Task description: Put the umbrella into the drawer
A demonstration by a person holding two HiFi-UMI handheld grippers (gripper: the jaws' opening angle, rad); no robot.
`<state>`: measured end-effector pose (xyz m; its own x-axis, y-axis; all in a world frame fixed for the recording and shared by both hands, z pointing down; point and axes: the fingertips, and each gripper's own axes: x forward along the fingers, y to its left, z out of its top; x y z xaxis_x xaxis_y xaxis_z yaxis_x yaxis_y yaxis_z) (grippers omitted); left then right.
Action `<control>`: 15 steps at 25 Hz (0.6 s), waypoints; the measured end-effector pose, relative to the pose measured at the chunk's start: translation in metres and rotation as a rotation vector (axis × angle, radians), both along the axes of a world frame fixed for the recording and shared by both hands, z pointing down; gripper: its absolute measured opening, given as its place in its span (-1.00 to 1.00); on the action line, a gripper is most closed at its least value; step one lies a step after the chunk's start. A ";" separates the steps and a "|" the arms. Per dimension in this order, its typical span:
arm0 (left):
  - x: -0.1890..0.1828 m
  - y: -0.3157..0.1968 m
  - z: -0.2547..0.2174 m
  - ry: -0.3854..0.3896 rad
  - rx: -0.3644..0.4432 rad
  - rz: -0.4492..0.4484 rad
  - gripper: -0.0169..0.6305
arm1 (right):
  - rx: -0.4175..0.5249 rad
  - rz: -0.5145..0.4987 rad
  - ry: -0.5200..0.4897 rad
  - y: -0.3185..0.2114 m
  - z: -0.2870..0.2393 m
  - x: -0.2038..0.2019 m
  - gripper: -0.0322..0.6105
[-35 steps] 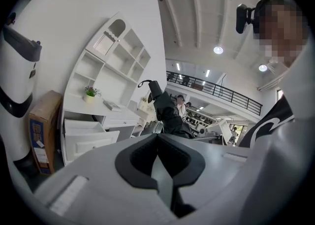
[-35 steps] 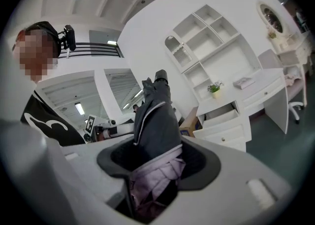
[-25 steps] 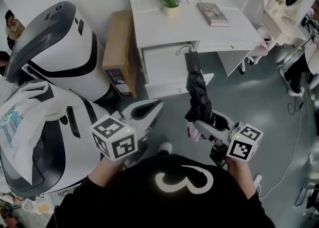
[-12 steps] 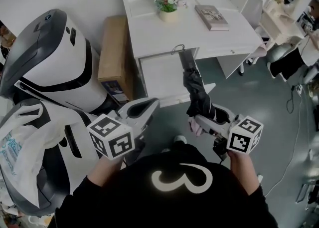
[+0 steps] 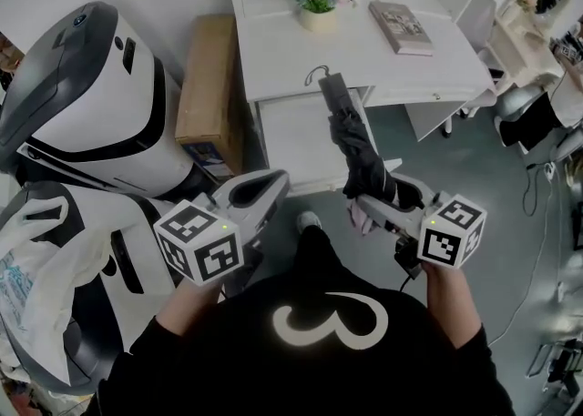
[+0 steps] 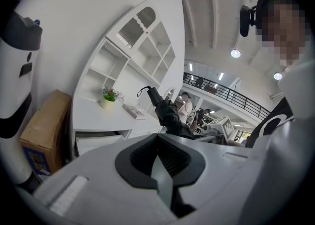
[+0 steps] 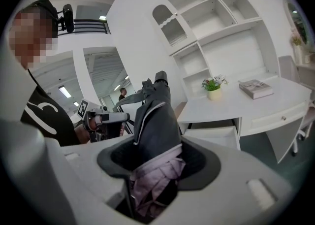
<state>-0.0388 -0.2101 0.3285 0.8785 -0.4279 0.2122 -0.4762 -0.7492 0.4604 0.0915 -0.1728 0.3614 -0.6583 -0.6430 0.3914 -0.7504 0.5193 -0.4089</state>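
Desk [image 5: 301, 59] white; drawer [image 5: 301, 136] open; floor [image 5: 455, 168] grey.

The umbrella [image 5: 357, 139] is dark, matt, creased cloth with softer lilac cloth at its gripped end, the desk [image 5: 282, 59] is smooth, painted-looking white, and the box [image 5: 208, 77] left of the desk is dull brown cardboard.

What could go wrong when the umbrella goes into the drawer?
1. The right gripper pinches only the bunched cloth at one end of the umbrella, so the long part might slip or droop.
2. From the head view, the umbrella's far end reaches up to the front edge of the desk. It could bump that edge instead of dropping into the open drawer.
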 end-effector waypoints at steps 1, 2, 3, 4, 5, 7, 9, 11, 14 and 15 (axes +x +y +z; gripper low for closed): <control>0.000 -0.007 0.004 -0.003 -0.010 -0.009 -0.92 | -0.008 -0.011 0.007 -0.008 0.003 0.001 -0.17; 0.001 -0.015 0.008 -0.006 -0.020 -0.018 -0.92 | -0.017 -0.024 0.014 -0.016 0.007 0.001 -0.17; 0.001 -0.023 0.011 -0.009 -0.029 -0.029 -0.92 | -0.027 -0.037 0.019 -0.025 0.012 0.002 -0.17; 0.001 -0.032 0.014 -0.013 -0.036 -0.041 -0.92 | -0.040 -0.052 0.023 -0.033 0.017 0.003 -0.17; 0.001 -0.040 0.017 -0.017 -0.042 -0.055 -0.92 | -0.054 -0.069 0.026 -0.042 0.022 0.003 -0.17; -0.002 -0.058 0.024 -0.025 -0.058 -0.086 -0.93 | -0.087 -0.103 0.034 -0.059 0.034 0.002 -0.17; -0.005 -0.075 0.030 -0.030 -0.078 -0.117 -0.92 | -0.119 -0.138 0.045 -0.075 0.046 0.003 -0.17; -0.008 -0.091 0.035 -0.033 -0.090 -0.145 -0.92 | -0.140 -0.172 0.070 -0.091 0.059 0.004 -0.17; -0.011 -0.114 0.042 -0.033 -0.103 -0.184 -0.92 | -0.155 -0.224 0.159 -0.112 0.078 0.008 -0.17; -0.012 -0.120 0.045 -0.034 -0.109 -0.195 -0.93 | -0.162 -0.243 0.188 -0.118 0.084 0.009 -0.17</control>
